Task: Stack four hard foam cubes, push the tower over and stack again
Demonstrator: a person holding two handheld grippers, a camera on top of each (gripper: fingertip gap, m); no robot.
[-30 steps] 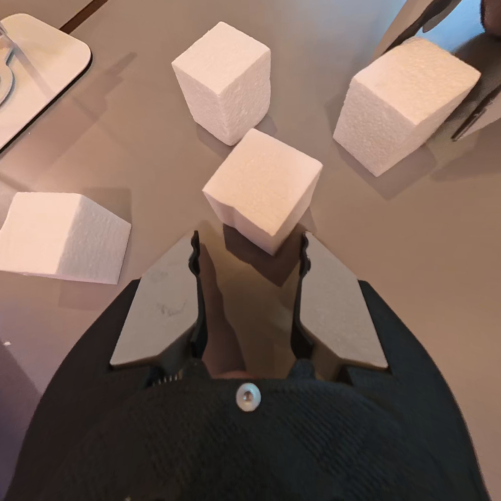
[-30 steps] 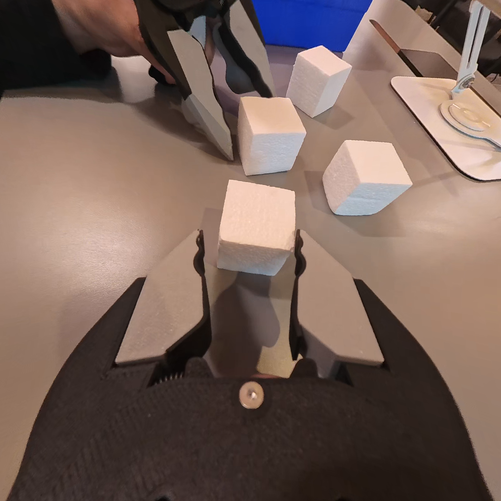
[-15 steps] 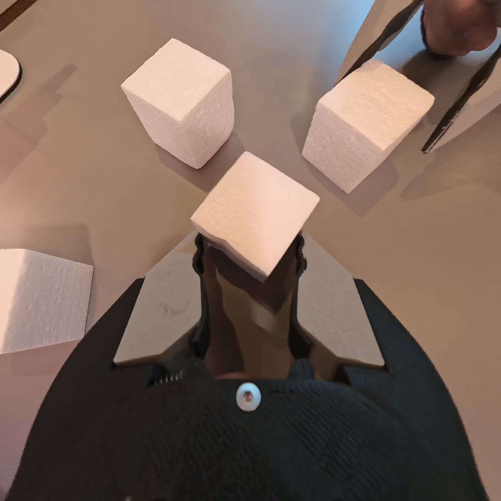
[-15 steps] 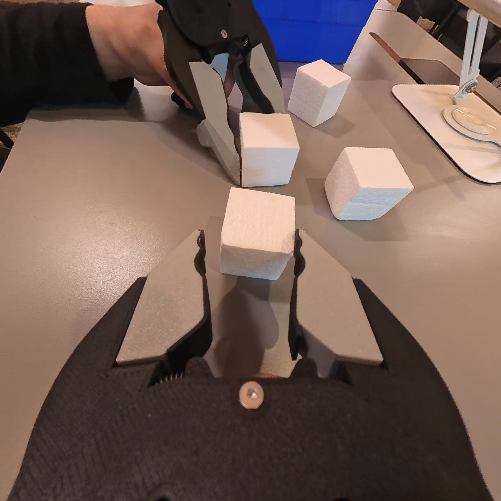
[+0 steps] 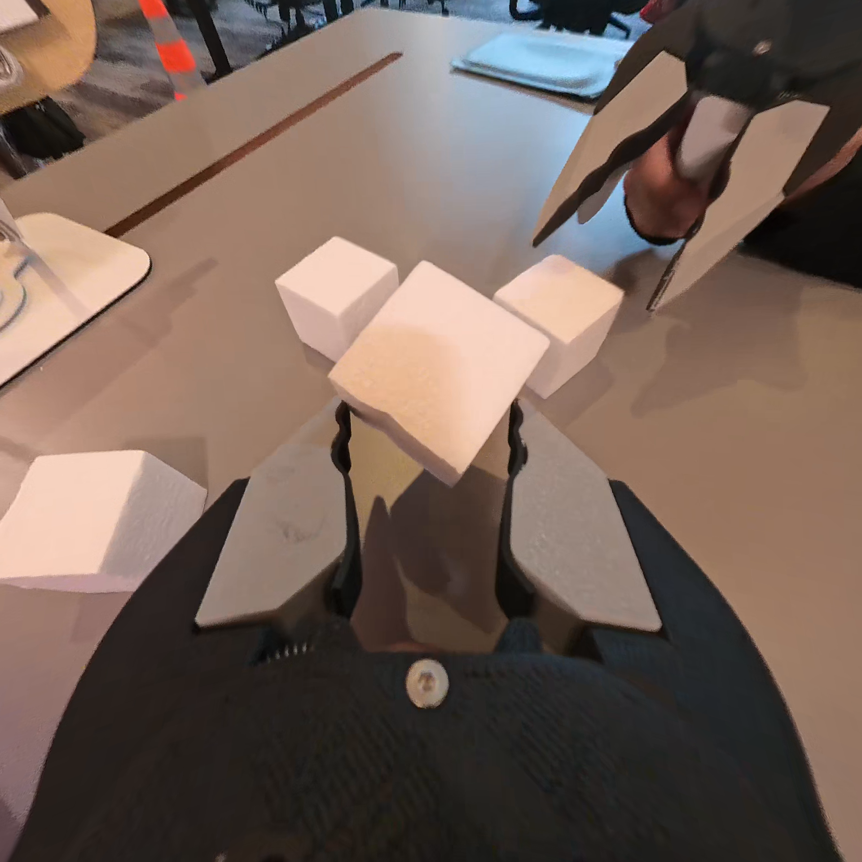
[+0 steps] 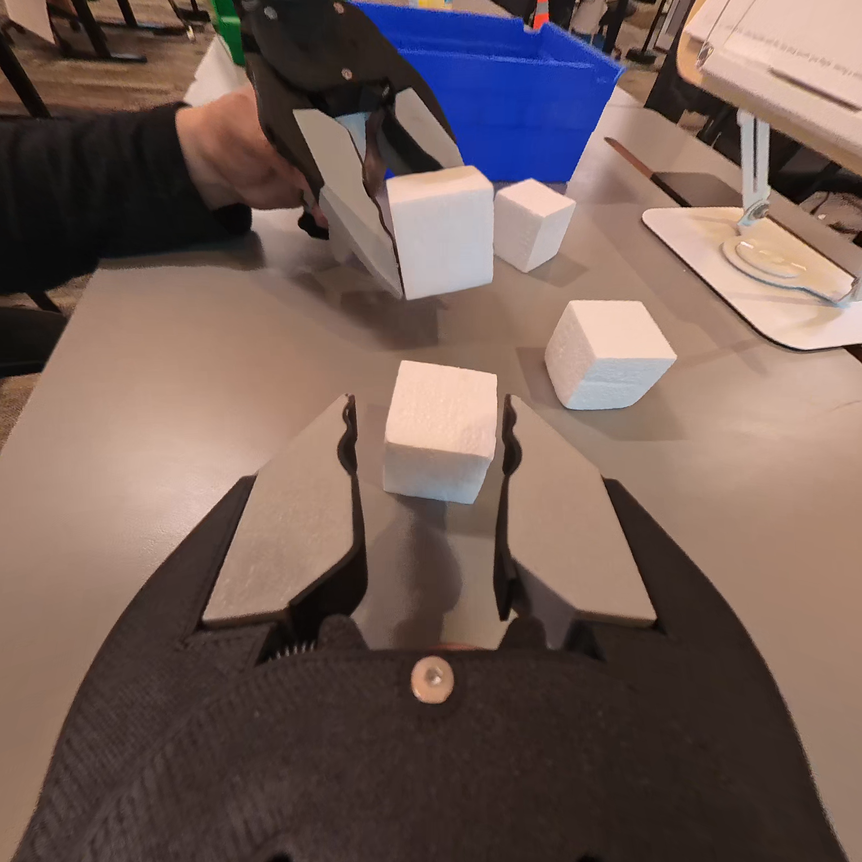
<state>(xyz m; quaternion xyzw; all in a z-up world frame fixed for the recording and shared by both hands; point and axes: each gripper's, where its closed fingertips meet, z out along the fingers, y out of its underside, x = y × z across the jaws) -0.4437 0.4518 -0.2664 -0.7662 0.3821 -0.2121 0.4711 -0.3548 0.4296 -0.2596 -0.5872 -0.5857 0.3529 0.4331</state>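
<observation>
A grey worktop (image 6: 163, 382) carries three white foam cubes: one near the front edge (image 6: 438, 431), one to its right (image 6: 606, 354), and a third farther back (image 6: 531, 224) (close to the blue bin (image 6: 503, 98), which stands at the far end). A white stand base (image 6: 765, 284) lies flat along the right side. A dark seam (image 5: 252, 140) runs across the surface.
</observation>
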